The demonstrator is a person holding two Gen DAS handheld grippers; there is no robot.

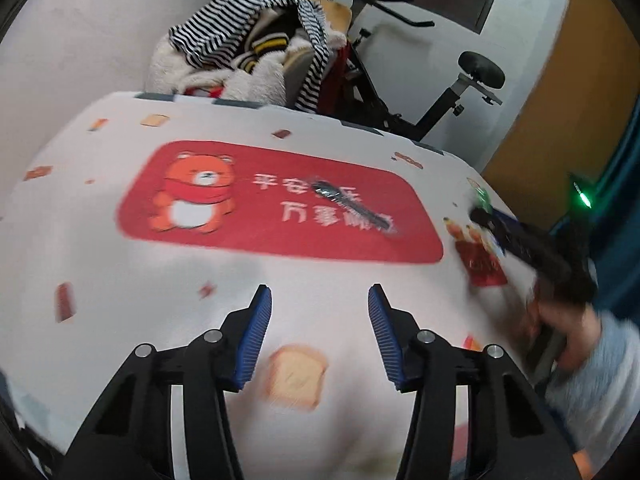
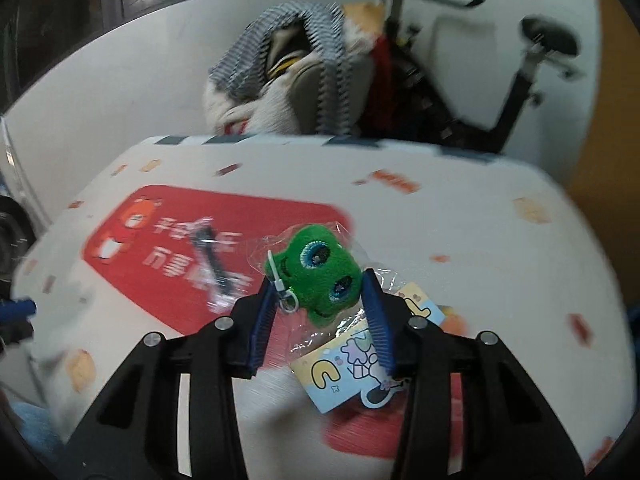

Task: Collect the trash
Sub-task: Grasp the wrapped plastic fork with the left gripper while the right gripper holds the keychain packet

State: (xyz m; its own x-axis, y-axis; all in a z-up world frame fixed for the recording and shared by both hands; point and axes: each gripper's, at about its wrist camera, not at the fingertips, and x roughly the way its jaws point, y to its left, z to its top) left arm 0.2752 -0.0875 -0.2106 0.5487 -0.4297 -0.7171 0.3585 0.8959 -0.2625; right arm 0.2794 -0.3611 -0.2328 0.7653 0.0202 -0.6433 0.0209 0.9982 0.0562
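Note:
A dark item in a clear wrapper [image 1: 352, 206] lies on the red bear panel of the tablecloth [image 1: 120, 280]; it also shows in the right wrist view [image 2: 212, 268]. My left gripper [image 1: 320, 300] is open and empty, hovering above the cloth short of that item. My right gripper [image 2: 320, 284] is shut on a green plush frog keychain [image 2: 320, 276] in a clear bag with a colourful card [image 2: 352, 368], held above the table. The right gripper also shows at the right edge of the left wrist view [image 1: 480, 216].
A chair piled with striped and fleecy clothes [image 1: 256, 56] stands behind the table's far edge. An exercise bike [image 1: 452, 92] stands at the back right. The wall is behind them.

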